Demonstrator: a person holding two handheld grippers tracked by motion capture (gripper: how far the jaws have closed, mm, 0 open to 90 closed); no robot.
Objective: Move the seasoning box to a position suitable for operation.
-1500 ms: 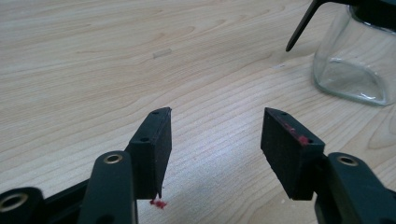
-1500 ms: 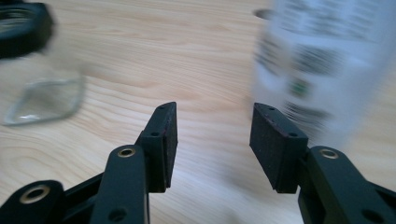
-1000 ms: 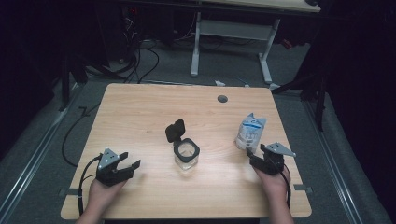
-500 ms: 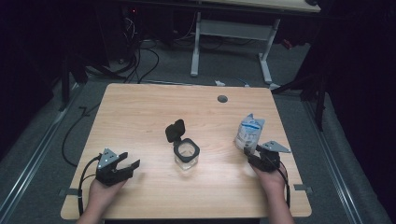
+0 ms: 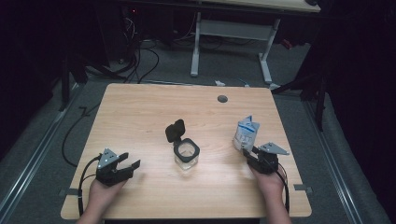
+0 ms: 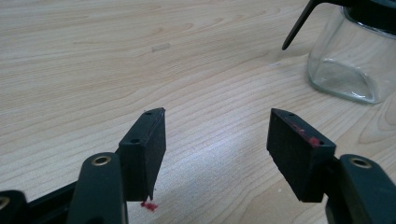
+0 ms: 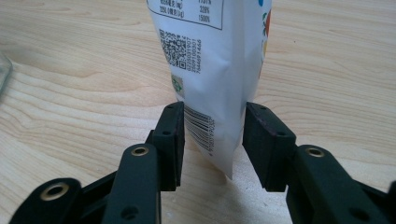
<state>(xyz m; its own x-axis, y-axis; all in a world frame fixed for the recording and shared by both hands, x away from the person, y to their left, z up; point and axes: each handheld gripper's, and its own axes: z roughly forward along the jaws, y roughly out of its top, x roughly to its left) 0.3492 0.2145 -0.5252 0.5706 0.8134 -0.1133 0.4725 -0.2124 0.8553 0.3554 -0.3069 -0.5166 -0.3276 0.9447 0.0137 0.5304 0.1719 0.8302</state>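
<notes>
Right gripper view: right gripper (image 7: 212, 140) has its jaws pinching the bottom edge of the white pouch (image 7: 215, 70).
Pouch stands upright near the table's (image 5: 140, 112) right side; left gripper (image 5: 122, 167) sits wide open, glass jar (image 5: 187, 154) mid-table with its lid flipped up.

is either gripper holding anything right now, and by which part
The right gripper clamps the white pouch by its lower edge; the left gripper is open, holding nothing.

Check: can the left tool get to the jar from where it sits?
Probably yes. The left tool is open, and bare table lies between it and the jar. The raised lid leans away from it.
</notes>
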